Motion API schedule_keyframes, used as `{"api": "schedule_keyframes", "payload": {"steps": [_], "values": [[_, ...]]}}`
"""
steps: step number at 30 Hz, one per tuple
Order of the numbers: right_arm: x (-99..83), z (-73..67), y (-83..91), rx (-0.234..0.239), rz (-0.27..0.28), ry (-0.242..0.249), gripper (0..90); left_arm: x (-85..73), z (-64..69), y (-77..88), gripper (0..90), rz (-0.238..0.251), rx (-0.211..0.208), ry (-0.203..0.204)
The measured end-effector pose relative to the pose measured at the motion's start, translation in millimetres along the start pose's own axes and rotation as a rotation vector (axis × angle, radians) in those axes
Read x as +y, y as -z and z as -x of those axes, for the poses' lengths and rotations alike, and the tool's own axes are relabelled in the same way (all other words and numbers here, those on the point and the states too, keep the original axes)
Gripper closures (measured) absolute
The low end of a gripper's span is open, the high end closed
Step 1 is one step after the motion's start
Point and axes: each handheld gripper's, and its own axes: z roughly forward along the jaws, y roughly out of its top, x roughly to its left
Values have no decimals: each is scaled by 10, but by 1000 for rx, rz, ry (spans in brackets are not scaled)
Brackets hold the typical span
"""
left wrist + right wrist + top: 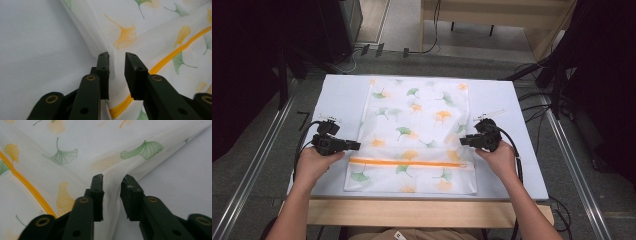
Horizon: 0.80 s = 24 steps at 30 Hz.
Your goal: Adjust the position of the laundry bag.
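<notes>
Mesh bag (pixel 414 135) is lying flat on the white worktop (pixel 339 92), orange zipper (pixel 407 163) running across its near end. Ginkgo leaf print is showing all over it.

Left tongs (pixel 357 145) are sitting at the bag's left edge, just above the zipper line. In the left gripper view the left tongs (pixel 117 72) are standing parted, a raised fold of the edge (pixel 113 53) lying between the jaws against the left jaw, the other jaw clear of it; released, not pinching.

Right tongs (pixel 463 140) are sitting at the bag's right edge, opposite. In the right gripper view the right tongs (pixel 112 195) are also parted, with a ridge of mesh (pixel 112 182) standing up in the gap, touching both jaws loosely; not clenched on it.

Both hands (pixel 314 162) are resting low on the worktop, either side of the bag.
</notes>
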Motion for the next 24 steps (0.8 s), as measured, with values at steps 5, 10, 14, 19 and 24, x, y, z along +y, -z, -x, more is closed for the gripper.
{"api": "schedule_keyframes", "payload": {"steps": [5,10,14,19,24], "values": [[-4,9,46,5,22,-7,615,1,63,29,582,24,-15,-20],[-32,-7,116,6,34,4,594,10,158,15,464,41,-20,-56],[-69,-16,196,10,52,3,582,27,208,0,416,42,-28,-76],[-164,-37,316,7,58,-11,580,53,293,-42,383,34,-36,-101],[-298,-64,423,-1,72,-1,580,90,426,-110,376,28,-56,-147]]}}
